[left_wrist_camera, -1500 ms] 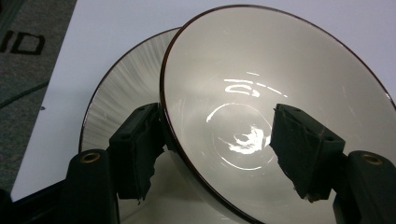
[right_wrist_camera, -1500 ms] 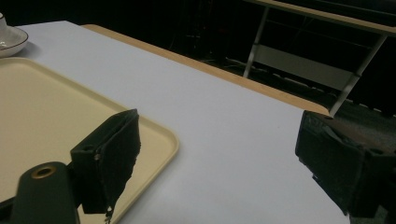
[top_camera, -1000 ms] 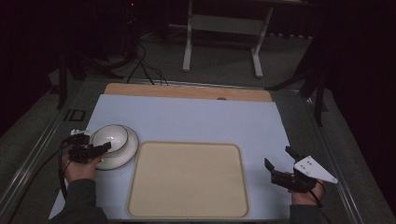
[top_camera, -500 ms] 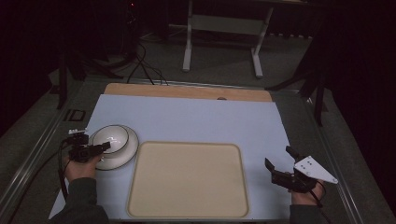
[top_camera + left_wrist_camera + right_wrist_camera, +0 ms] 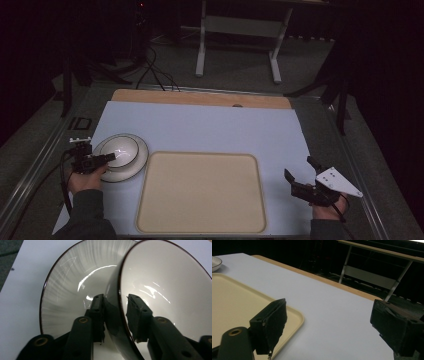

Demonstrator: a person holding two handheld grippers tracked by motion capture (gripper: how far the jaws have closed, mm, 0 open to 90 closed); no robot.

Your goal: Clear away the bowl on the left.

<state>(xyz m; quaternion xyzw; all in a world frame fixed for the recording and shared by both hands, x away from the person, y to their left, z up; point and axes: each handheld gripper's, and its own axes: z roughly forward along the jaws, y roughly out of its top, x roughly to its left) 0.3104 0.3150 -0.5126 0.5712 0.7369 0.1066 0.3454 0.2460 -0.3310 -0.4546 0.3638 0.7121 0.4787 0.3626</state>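
Clearly the work is at its start: the bowl [image 5: 119, 151] sits on a plate [image 5: 134, 167] at the left of the high view, both resting on the pale sheet [image 5: 210, 125] that covers the table, just left of the tan tray [image 5: 200, 192], which has nothing on it. The left gripper [image 5: 102, 158] has just been closing its jaws, and the left gripper view shows the bowl's rim [image 5: 120, 302] between them, one pad [image 5: 98, 312] against the outer wall and the other [image 5: 136, 315] inside the bowl; they look pressed onto the wall, so the grip seems made. The lift has not begun, since the bowl still rests on the plate. At the lower right of the high view the right gripper [image 5: 305, 175] waits with its jaws spread wide and nothing between them, near the tray's right edge. What is left, I judge, is raising the bowl and moving it, probably onto the tray.
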